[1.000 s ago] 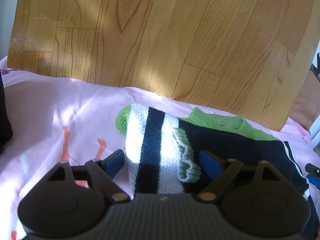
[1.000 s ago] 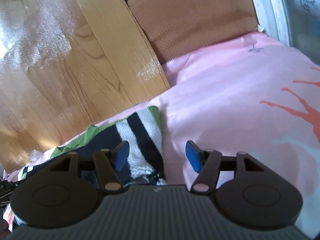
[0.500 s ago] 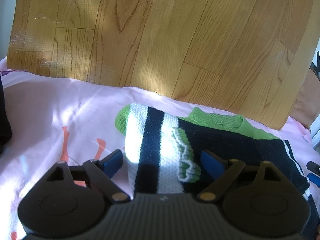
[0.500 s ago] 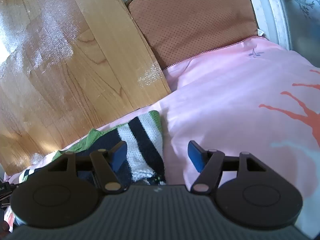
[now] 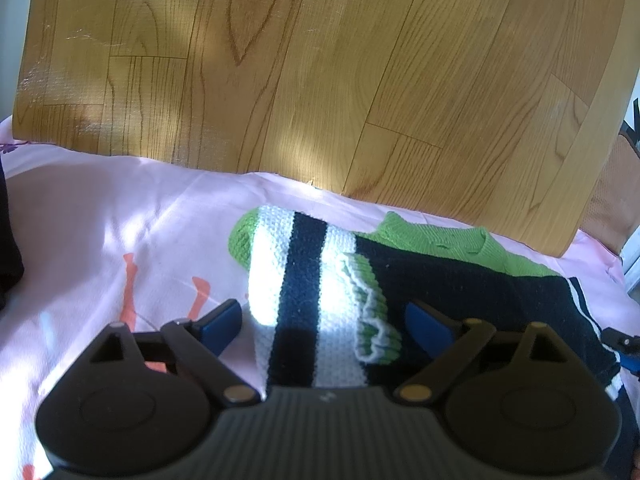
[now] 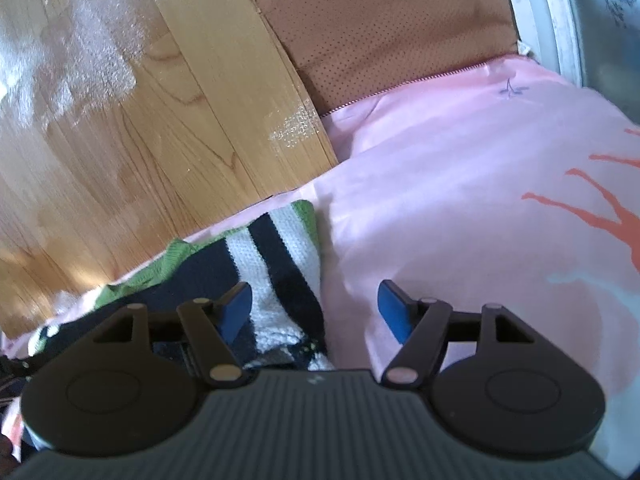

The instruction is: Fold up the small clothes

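Observation:
A small knitted sweater in navy, white and green lies on the pink sheet, its striped sleeve folded over the body. My left gripper is open, its blue fingertips either side of the folded sleeve, just above it. In the right wrist view the sweater shows its other striped sleeve. My right gripper is open over the sweater's right edge, holding nothing. The tip of the right gripper shows at the left view's right edge.
A wood-grain board stands upright behind the sweater. A brown cushion leans at the back right. The pink sheet with orange figures spreads to the right. A dark object sits at the left edge.
Both grippers have lifted and drawn back slightly from the sweater. The left gripper's fingers have opened a little wider. The sweater has not moved.

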### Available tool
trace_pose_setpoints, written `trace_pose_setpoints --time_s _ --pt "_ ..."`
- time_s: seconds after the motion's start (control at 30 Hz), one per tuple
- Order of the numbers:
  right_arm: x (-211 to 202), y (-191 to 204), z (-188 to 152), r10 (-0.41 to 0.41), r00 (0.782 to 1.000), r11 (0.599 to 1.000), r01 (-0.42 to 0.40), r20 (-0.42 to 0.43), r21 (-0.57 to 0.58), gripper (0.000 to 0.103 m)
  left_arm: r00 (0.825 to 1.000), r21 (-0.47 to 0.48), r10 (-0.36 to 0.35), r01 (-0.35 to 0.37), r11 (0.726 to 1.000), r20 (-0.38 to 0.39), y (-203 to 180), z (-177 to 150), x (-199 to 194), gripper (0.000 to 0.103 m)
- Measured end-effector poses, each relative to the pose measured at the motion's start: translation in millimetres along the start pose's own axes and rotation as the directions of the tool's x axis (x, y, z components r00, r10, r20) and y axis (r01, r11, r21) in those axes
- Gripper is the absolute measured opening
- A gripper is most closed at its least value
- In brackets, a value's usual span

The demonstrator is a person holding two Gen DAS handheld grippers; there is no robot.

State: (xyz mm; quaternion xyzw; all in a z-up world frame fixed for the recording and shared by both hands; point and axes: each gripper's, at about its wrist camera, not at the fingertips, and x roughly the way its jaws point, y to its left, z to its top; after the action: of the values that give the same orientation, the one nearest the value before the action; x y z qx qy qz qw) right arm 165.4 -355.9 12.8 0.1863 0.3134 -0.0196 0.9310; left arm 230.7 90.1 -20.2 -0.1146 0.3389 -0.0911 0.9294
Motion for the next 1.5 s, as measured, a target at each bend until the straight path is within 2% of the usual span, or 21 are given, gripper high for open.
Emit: trace_pose_setpoints --time_s 0.1,0.17,0.37,1.5 --pt "1.7 7.5 -1.8 -0.039 0.999 0.998 0.039 0.000 -0.044 0.072 1.000 0.000 0.000 0.000 1.000 0.000 -0.2 -0.1 0.1 0.093" --pt "0.3 4.2 -1.9 -0.048 0.999 0.998 0.048 0.010 -0.027 0.071 1.000 0.000 0.000 0.000 1.000 -0.001 -0.2 -0.1 0.1 0.093" --pt "-4.9 -11.7 0.0 -0.030 0.999 0.997 0.027 0.033 0.072 0.072 1.000 -0.001 0.000 0.000 1.000 -0.001 -0.3 0.1 0.1 0.094" --pt "-4.6 -10.2 -0.1 -0.021 0.999 0.998 0.018 0.038 0.066 0.072 1.000 0.000 -0.001 0.001 1.000 -0.005 -0.5 0.4 1.1 0.096"
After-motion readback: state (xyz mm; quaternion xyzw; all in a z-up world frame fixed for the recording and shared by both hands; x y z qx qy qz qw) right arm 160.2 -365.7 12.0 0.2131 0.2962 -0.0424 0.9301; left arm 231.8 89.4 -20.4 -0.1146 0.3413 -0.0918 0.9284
